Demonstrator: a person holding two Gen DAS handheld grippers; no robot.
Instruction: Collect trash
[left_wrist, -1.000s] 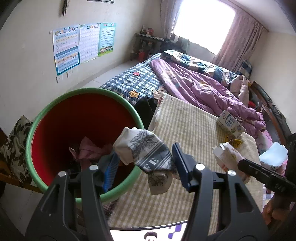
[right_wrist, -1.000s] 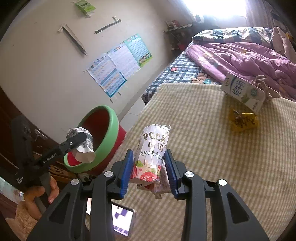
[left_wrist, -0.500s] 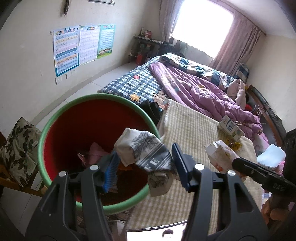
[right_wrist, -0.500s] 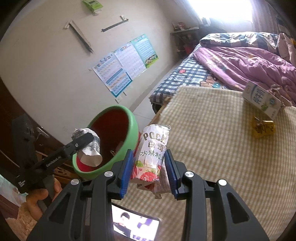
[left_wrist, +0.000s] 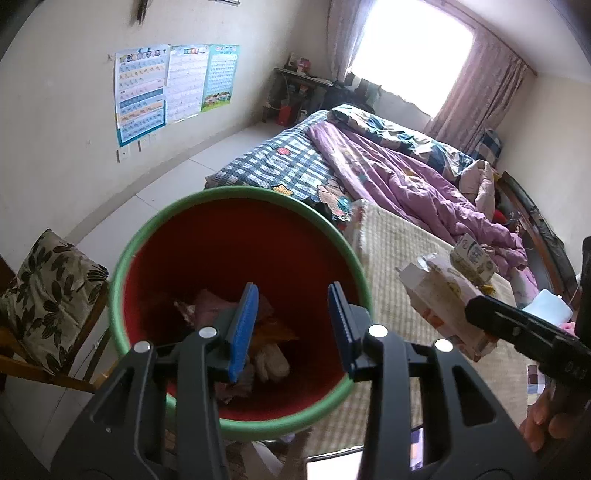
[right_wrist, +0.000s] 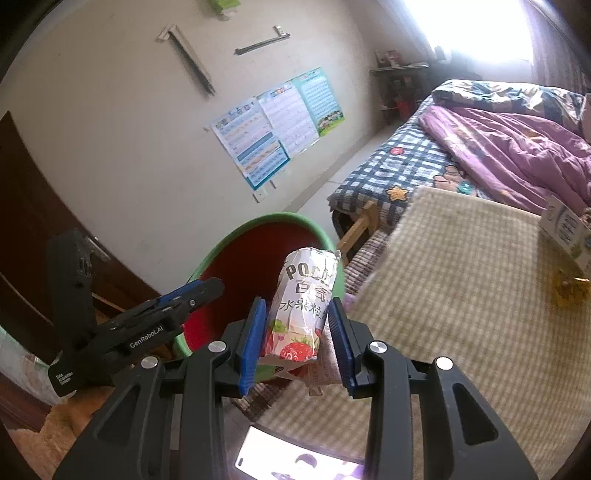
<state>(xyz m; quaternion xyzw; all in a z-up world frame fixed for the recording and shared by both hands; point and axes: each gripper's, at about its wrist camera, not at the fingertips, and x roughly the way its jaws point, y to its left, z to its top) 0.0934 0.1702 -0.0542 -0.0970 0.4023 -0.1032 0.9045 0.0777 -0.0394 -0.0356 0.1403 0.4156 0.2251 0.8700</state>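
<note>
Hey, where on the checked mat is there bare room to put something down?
The beige checked mat is bare between the green-rimmed red bin and the white milk carton. It is crowded at the far right edge, where the yellow wrapper lies by the carton.

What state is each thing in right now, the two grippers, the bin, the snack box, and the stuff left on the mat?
Left gripper: open, empty, above the bin.
Right gripper: shut on the Pocky box.
Pocky box: held upright, top torn open, not yet over the bin.
Bin: upright, trash at its bottom.
Milk carton: lying on the mat.
Yellow wrapper: crumpled, on the mat beside the carton.
</note>
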